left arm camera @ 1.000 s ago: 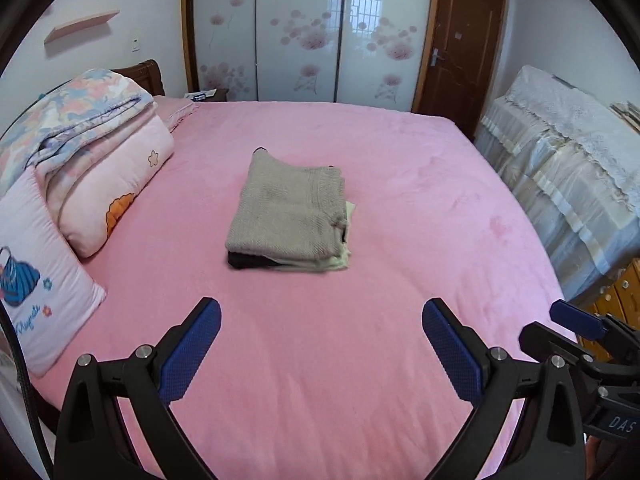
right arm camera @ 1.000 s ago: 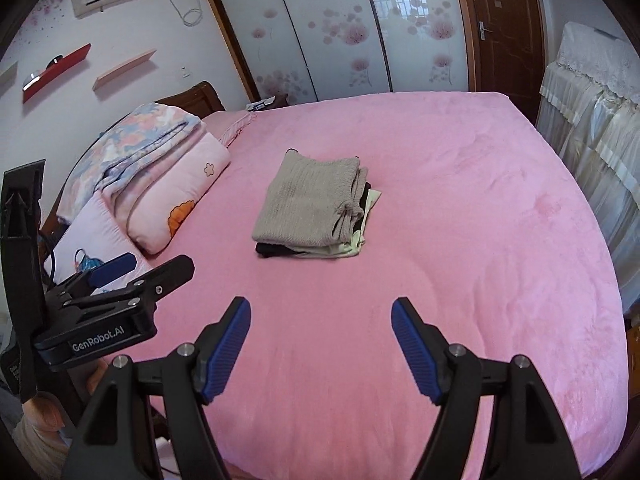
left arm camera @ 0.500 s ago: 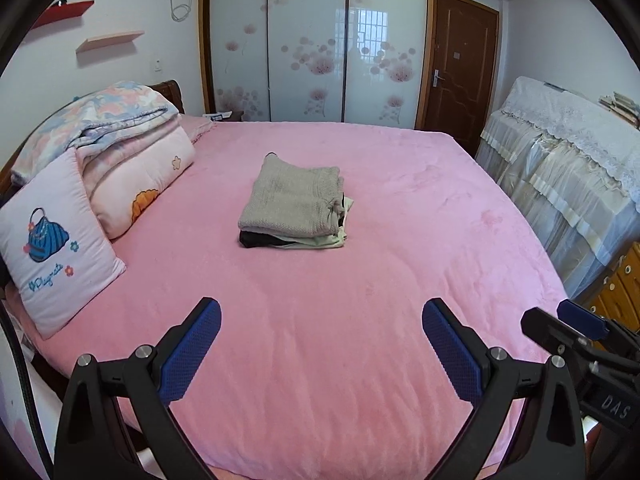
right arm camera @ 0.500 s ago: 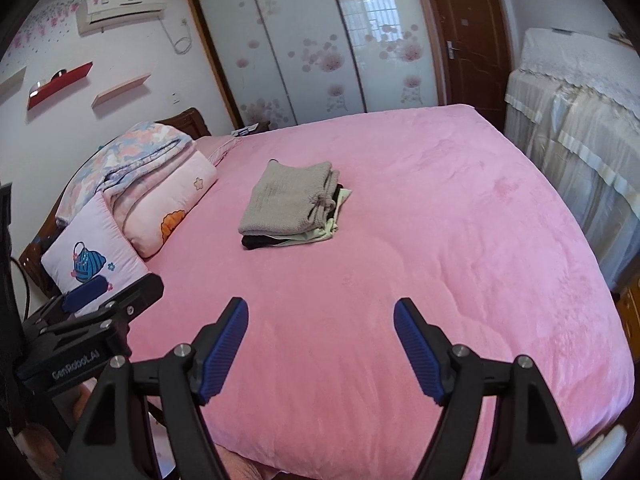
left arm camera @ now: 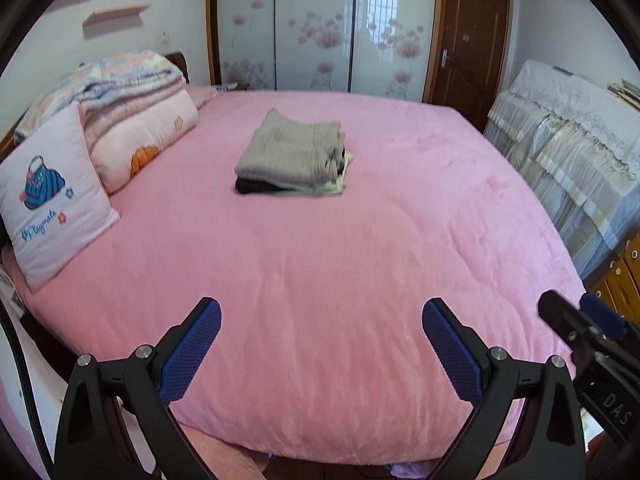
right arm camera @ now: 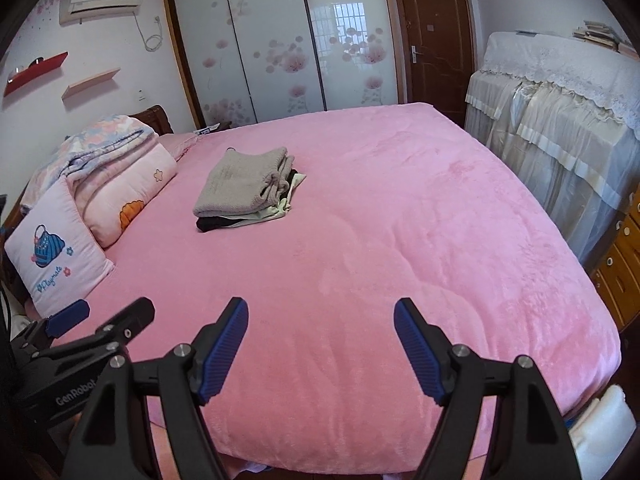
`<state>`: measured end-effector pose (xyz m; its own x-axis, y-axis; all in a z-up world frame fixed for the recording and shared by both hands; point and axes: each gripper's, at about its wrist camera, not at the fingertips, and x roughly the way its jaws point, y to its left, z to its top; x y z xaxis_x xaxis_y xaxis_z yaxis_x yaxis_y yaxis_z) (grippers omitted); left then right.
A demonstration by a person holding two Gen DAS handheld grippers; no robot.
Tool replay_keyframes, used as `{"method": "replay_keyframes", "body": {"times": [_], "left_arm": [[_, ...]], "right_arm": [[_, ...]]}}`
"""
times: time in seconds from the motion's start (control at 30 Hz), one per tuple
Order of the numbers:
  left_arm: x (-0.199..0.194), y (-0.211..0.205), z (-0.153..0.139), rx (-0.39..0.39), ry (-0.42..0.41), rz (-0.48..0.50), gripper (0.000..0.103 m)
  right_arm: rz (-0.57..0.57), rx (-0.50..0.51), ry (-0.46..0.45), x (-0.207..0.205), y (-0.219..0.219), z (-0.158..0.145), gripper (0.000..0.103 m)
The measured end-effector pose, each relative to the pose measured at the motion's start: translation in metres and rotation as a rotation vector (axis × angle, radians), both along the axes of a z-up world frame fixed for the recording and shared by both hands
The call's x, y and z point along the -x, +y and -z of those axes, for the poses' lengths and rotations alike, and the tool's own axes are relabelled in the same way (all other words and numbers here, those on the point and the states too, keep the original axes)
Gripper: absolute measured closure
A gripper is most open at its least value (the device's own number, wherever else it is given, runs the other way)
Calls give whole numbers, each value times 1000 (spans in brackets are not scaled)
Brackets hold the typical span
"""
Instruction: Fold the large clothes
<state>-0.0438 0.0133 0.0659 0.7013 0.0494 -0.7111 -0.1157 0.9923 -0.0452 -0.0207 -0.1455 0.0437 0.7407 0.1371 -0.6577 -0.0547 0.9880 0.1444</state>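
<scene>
A stack of folded clothes (left arm camera: 294, 156) lies in the middle of the pink bed (left arm camera: 320, 272), a grey knit piece on top, pale and black pieces under it. It also shows in the right wrist view (right arm camera: 246, 188). My left gripper (left arm camera: 320, 316) is open and empty, over the near edge of the bed, far from the stack. My right gripper (right arm camera: 320, 314) is open and empty, also over the near edge of the bed (right arm camera: 400, 240). Each gripper shows at the side of the other's view.
Pillows and a folded quilt (left arm camera: 120, 120) lie along the bed's left side. A cloth-covered cabinet (left arm camera: 568, 144) stands to the right, wooden drawers (right arm camera: 624, 264) beside it. Sliding wardrobe doors (right arm camera: 280, 40) and a brown door (right arm camera: 436, 36) are at the back.
Both grippers have pulled back from the bed toward its near edge, so the stack looks smaller and farther off. Both stay open and empty.
</scene>
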Motion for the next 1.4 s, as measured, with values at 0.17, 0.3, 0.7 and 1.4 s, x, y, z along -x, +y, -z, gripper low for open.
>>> {"method": "replay_keyframes", "body": {"times": [0.17,0.3,0.7,1.4], "left_arm": [[-6,-6,8,-8,10,0,3],[-13,-11,13,-12,22,13,3],[-26,-16,18,-9,40,30,3],[-30,-22,21,-26,59,51,3]], "right_arm": [[27,69,-11,-4,4,5,27],[22,97,-2,-9,7,12,27],[29,73,19,-21,0,22,27],[55,116,20,-20,-2,25,27]]}}
